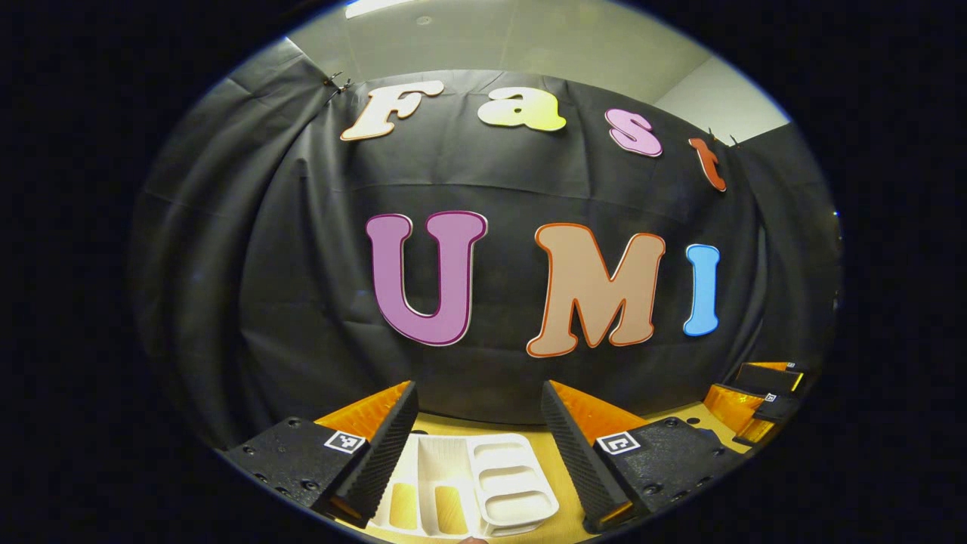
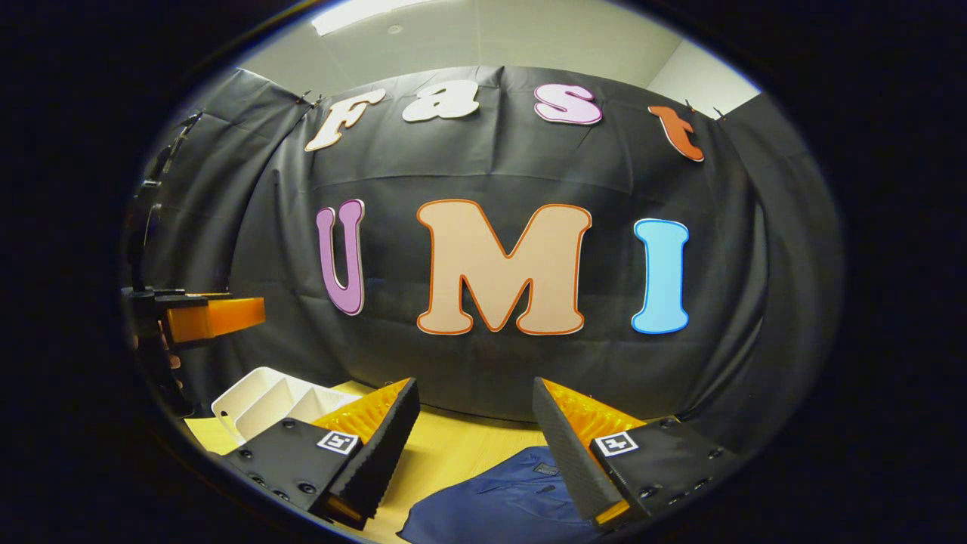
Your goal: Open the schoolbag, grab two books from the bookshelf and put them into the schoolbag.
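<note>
Two grippers, each with two ribbed black fingers spread wide, gripping nothing: left gripper [image 1: 480,446] above one white moulded-plastic bookshelf [image 1: 483,483], its near end cut off; right gripper [image 2: 476,442] above one blue fabric schoolbag [image 2: 498,502], partly hidden. Both rest on the yellow wooden counter [image 2: 453,446].

Yellow wooden table [image 2: 461,453] runs up to black cloth wall [image 2: 483,378]. Pale ceiling [image 1: 529,38] above the cloth, with a bright light strip [image 2: 355,13] near the top edge.
</note>
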Available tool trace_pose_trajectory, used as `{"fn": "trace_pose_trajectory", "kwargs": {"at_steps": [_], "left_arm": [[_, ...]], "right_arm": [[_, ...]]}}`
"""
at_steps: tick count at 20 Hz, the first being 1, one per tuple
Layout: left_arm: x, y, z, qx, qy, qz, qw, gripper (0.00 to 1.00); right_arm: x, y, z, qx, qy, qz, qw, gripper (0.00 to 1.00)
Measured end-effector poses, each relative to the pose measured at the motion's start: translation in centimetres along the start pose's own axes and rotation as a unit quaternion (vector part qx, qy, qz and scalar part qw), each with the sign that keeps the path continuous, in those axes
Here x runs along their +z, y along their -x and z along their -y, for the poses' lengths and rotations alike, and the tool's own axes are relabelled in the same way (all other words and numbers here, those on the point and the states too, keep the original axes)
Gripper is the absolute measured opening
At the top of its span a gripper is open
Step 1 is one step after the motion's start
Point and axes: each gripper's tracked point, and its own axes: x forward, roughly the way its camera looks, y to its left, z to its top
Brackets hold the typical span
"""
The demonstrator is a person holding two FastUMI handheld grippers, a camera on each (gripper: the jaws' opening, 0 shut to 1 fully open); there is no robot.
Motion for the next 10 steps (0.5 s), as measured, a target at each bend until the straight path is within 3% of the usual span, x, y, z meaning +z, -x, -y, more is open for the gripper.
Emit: {"fn": "trace_pose_trajectory", "kwargs": {"at_steps": [6, 7, 8, 9, 10], "left_arm": [[0.51, -0.18, -0.38, 0.001, -0.009, 0.007, 1.000, 0.92], [0.55, -0.15, -0.37, 0.000, -0.009, 0.007, 1.000, 0.94], [0.60, -0.13, -0.44, -0.001, -0.010, 0.007, 1.000, 0.92], [0.63, -0.16, -0.51, -0.002, -0.011, 0.007, 1.000, 0.94], [0.65, -0.13, -0.62, -0.002, -0.012, 0.008, 1.000, 0.94]], "right_arm": [[0.17, -0.70, 0.41, -0.008, -0.001, 0.002, 1.000, 0.97], [0.26, -0.85, 0.30, -0.008, -0.003, 0.003, 1.000, 1.00], [0.51, -0.86, 0.31, -0.010, -0.004, 0.006, 1.000, 0.92], [0.82, -0.88, 0.14, -0.012, -0.004, 0.009, 1.000, 1.00], [0.88, -0.80, 0.17, -0.014, -0.004, 0.013, 1.000, 1.00]]}}
